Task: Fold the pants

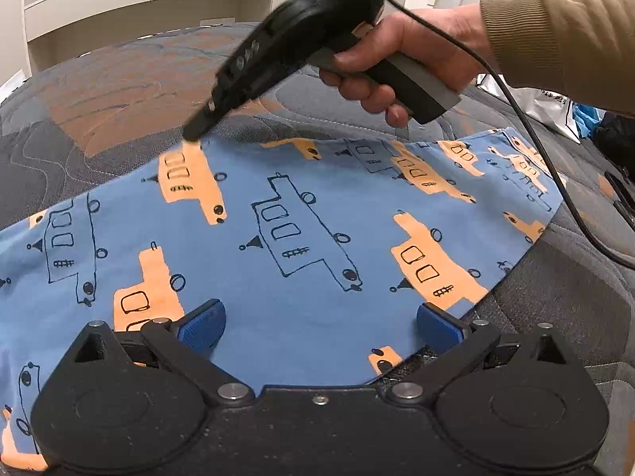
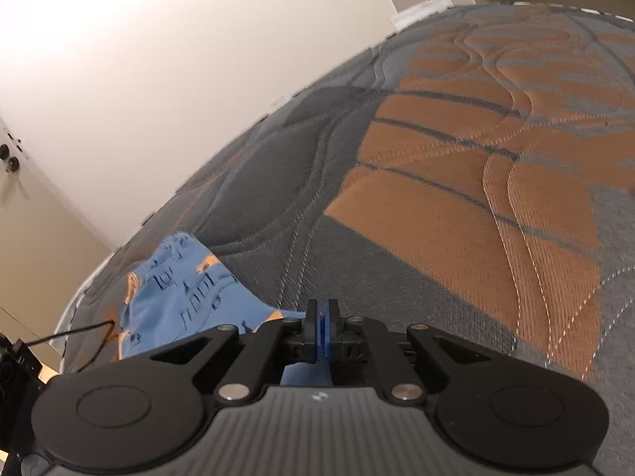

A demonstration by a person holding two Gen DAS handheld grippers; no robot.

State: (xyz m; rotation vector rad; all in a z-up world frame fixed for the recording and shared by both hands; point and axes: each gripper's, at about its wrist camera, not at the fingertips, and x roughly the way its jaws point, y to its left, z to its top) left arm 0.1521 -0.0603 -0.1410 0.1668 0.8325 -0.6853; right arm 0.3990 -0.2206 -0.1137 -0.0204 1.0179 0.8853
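One pair of pants here, blue with orange and outlined boat-ish prints, spread flat across a bed with a grey and orange quilted cover. Two grippers, one visible hand, one cable.

Left wrist view, going left to right: the pants fill the middle band from about 9 o'clock over to 3 o'clock. The left gripper sits at 6 o'clock with its two blue-padded fingers spread wide apart, hovering over the near part of the fabric. Nothing is pinched between them; whether the pads actually touch the cloth I can't tell. Up at 12 o'clock the right gripper comes in at a slant, a bit blurred, its tip coming down right at the far edge of the pants near 11 o'clock. The person's right hand wraps the grey handle at roughly 1 o'clock, with an olive-brown sleeve behind it. One black cable trails from the handle down across the right end of the pants toward 3 o'clock.

Right wrist view, left to right: a bunched stretch of the pants lies at about 8 o'clock, and more blue fabric runs in toward the centre. The right gripper at 6 o'clock has its fingers closed tight together, the blue pads meeting. A strip of blue cloth shows directly under them and beside them, so they look clamped on the pants' edge. The rest of the bed cover stretches away toward 2 o'clock.
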